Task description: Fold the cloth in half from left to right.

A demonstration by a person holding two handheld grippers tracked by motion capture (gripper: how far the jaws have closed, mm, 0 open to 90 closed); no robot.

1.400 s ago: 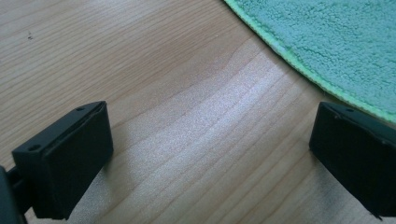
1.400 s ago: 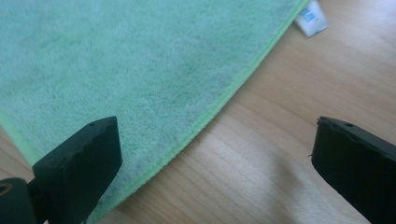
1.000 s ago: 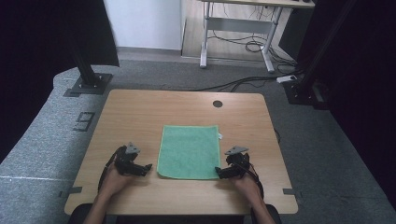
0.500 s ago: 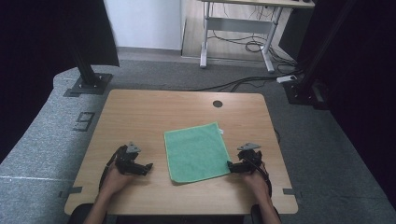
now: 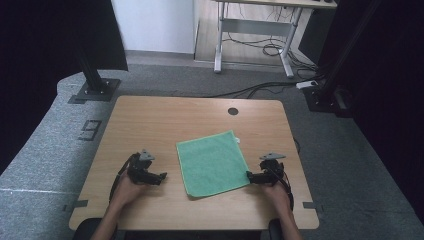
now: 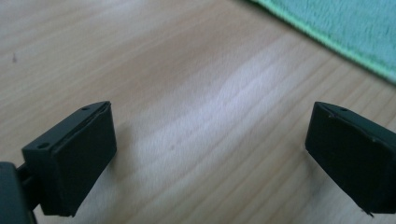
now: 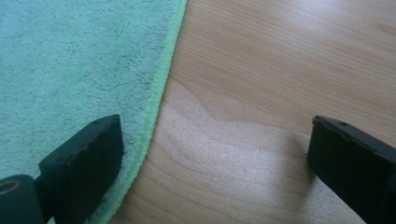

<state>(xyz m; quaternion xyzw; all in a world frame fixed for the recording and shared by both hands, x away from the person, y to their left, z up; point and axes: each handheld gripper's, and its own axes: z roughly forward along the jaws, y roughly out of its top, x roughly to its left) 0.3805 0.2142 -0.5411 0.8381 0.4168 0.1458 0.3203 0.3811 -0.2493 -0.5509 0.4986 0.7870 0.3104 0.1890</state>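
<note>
High view: green terry cloth [image 5: 212, 163] flat mid wooden counter [image 5: 165, 117], left gripper [image 5: 161, 177] spread wide over bare wood beside it, right gripper [image 5: 248, 176] wide too, one jaw on cloth edge, gripping nothing.

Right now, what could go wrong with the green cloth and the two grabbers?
The right gripper is open across the hem of the cloth, one jaw over cloth and one over bare table. If it shuts there, it may catch too little and slip off.

The left gripper is open over bare wood, off the cloth. A pull by one side alone could drag or bunch the cloth.
</note>
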